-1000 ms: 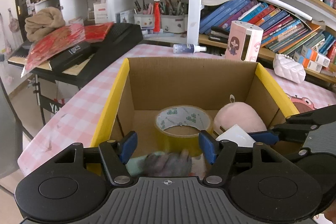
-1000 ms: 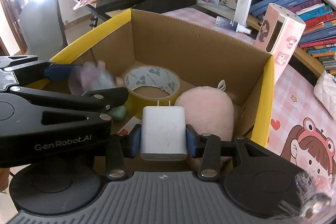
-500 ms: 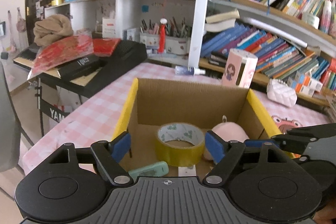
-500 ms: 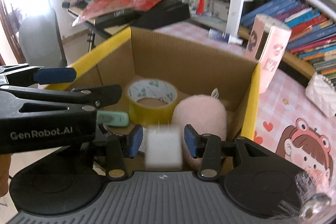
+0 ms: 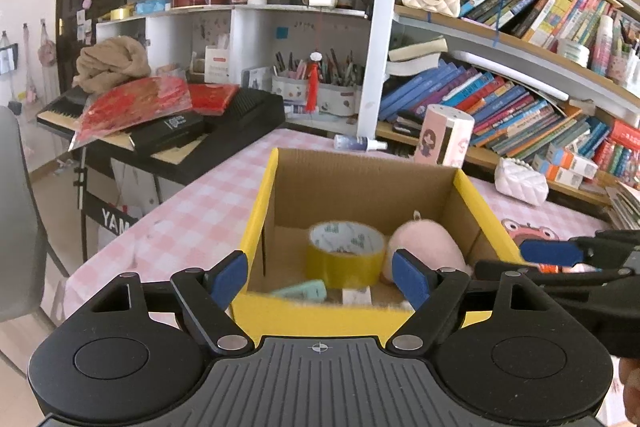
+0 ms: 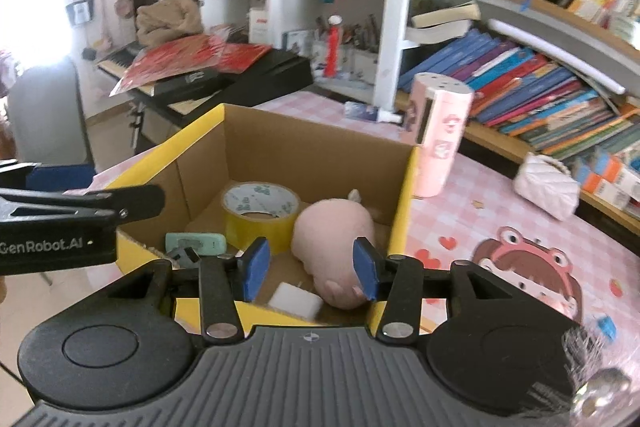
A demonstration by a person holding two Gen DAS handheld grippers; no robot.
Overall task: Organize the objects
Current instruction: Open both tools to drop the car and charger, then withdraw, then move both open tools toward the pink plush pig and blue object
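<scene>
A cardboard box with yellow flaps (image 5: 362,183) (image 6: 312,155) stands on the pink checked table. Inside lie a yellow tape roll (image 5: 346,255) (image 6: 260,213), a pink plush (image 5: 426,247) (image 6: 334,241), a mint green object (image 5: 302,291) (image 6: 196,242) and a white charger (image 6: 295,300) (image 5: 357,295). My left gripper (image 5: 318,277) is open and empty above the box's near edge. My right gripper (image 6: 312,265) is open and empty above the charger and plush; it also shows in the left wrist view (image 5: 548,253).
A pink cylindrical holder (image 6: 438,139) and a small spray bottle (image 5: 360,142) stand behind the box. A white quilted pouch (image 6: 546,185) lies at the right. A keyboard with red packets (image 5: 160,115) stands left of the table. Bookshelves (image 5: 520,99) run along the back.
My right gripper opened and let the white charger drop into the box. My left gripper let go of a small object a second ago. Both grippers rose and pulled back from the box.
</scene>
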